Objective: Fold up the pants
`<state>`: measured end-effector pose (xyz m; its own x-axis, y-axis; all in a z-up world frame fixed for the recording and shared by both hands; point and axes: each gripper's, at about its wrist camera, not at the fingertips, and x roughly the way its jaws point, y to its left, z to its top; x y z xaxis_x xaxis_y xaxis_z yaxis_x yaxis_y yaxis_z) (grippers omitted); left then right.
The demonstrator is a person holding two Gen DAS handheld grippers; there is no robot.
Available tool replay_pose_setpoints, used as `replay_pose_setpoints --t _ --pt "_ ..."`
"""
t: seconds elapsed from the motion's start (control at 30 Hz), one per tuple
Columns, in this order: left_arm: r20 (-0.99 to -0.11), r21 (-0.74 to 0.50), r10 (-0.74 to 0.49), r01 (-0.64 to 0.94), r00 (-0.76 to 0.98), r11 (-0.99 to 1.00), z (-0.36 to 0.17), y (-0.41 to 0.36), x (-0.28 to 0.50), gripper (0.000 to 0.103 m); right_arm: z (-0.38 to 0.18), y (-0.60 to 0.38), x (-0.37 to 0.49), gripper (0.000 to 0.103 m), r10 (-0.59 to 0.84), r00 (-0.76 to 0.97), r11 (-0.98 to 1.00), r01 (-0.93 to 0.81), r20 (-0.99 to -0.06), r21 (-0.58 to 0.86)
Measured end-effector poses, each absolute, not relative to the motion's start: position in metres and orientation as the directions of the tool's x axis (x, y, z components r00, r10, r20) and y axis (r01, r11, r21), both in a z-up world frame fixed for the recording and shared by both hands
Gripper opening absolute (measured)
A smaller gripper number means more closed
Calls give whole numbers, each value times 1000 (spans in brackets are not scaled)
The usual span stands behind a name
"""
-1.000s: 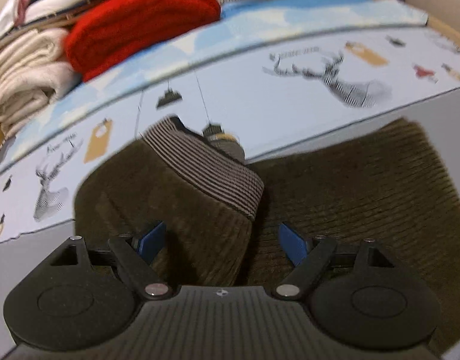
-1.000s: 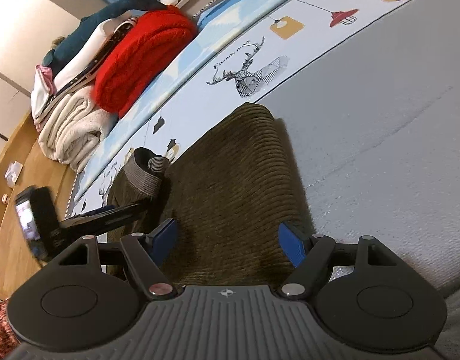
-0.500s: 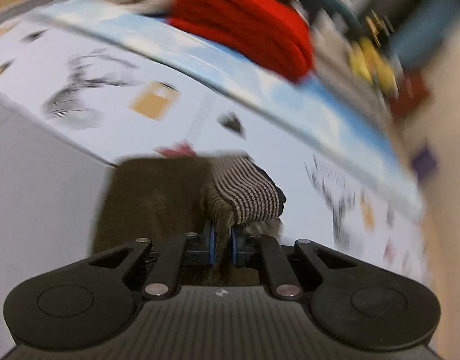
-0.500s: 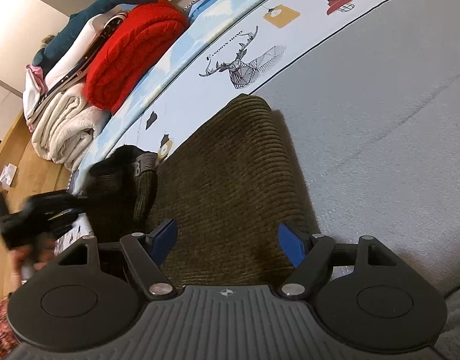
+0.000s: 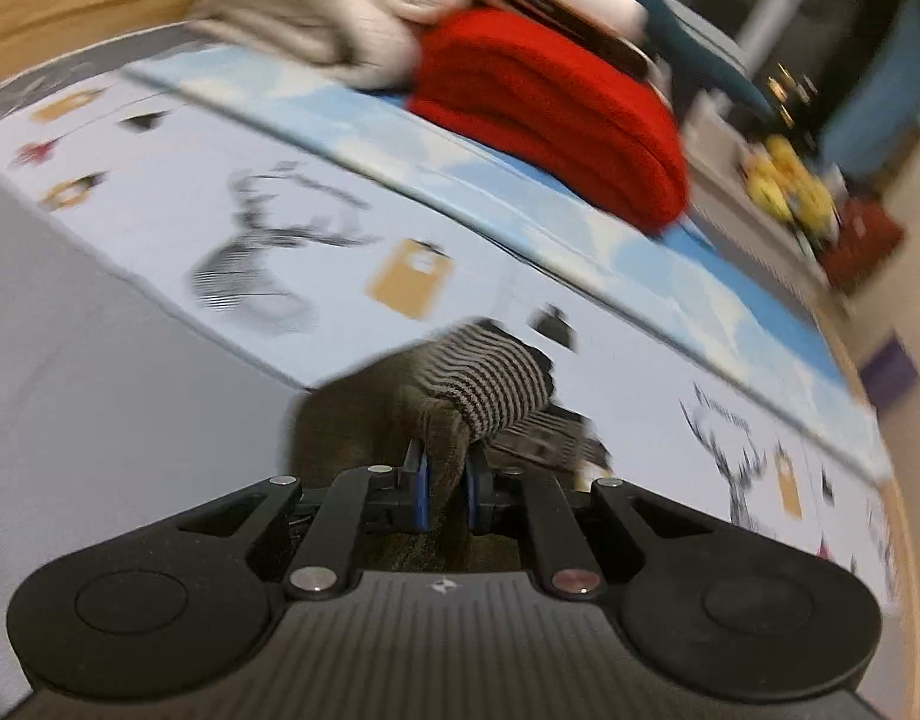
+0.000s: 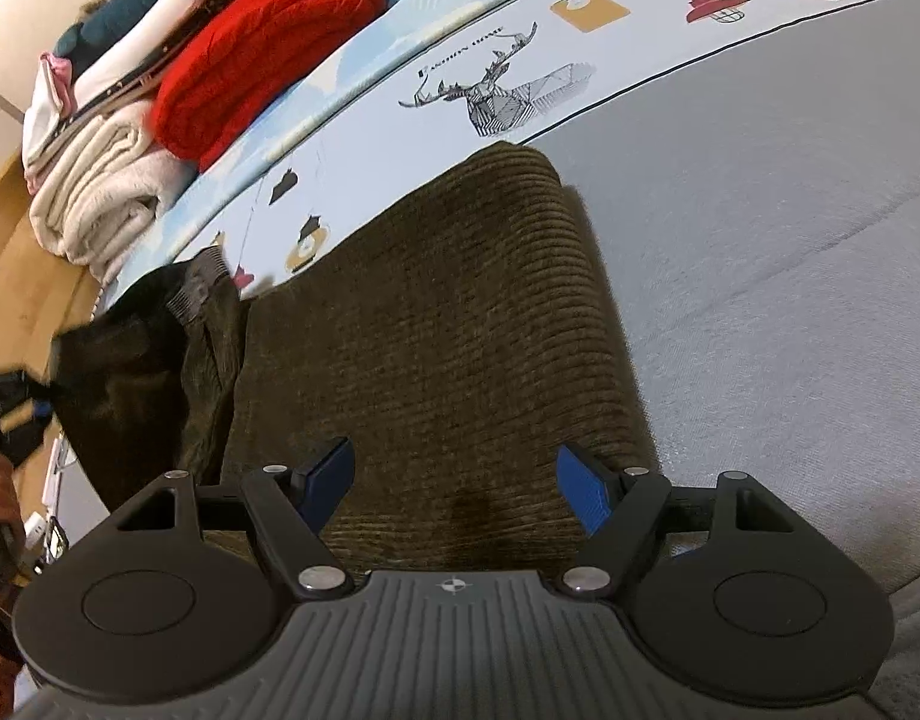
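Dark olive corduroy pants lie folded on the grey bed surface. Their striped ribbed waistband is lifted at the left end. My left gripper is shut on the pants fabric just below the waistband and holds it raised; in the right wrist view it shows at the far left with the lifted dark flap. My right gripper is open, its blue pads either side of the near edge of the pants, just above the cloth.
A printed sheet with deer and lamp motifs runs behind the pants. A red knit and cream blankets are stacked beyond it. Grey bedding lies to the right. A wooden floor shows at left.
My left gripper closed on the pants below the waistband and lifted that end, swinging leftward. The right gripper stayed open over the near edge.
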<state>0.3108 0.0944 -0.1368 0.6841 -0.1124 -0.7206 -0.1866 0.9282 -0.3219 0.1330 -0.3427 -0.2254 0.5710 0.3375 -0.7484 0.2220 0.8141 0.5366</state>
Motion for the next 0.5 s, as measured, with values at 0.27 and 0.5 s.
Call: replay_pose_setpoints --t 0.27,0.5 --pt "-779 -66 60 -177 624 982 -184 -29 342 32 -221 -353 129 77 374 592 783 212 -714 585" --pt "-802 115 199 -182 564 977 -233 -70 361 85 -219 -374 126 77 439 624 696 219 -647 684"
